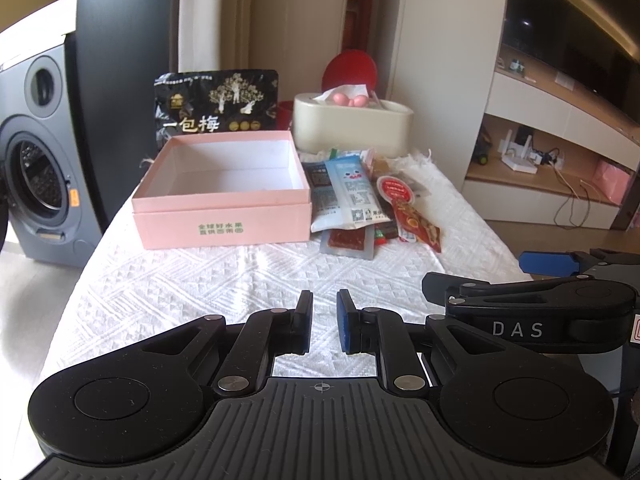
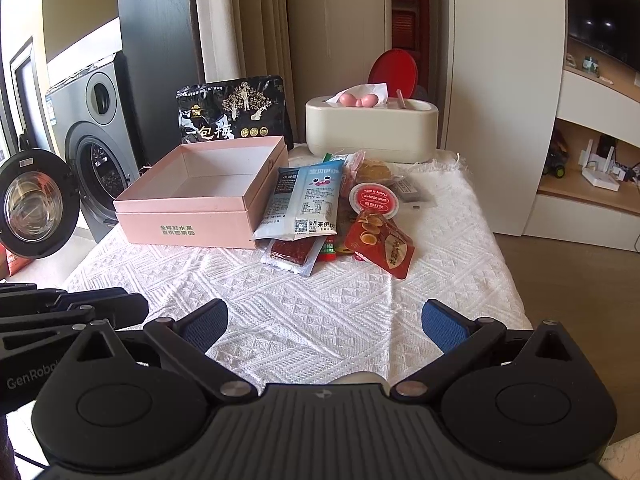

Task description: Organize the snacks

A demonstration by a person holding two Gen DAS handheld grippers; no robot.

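The empty pink cardboard box (image 2: 208, 184) sits on the white-clothed counter (image 2: 340, 312), the pile of foil snack packets (image 2: 320, 208) touching its right side. The right tool (image 2: 324, 322) is spread wide, the left tool (image 1: 325, 326) narrowed on nothing. One top packet should be taken singly, then lowered flat into the box.

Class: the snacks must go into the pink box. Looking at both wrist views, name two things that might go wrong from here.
1. The snack packets overlap in a heap, so the open right claw may pinch two at once or drag neighbours.
2. The blue packet leans on the pink box; pulling one from underneath could tip it off.
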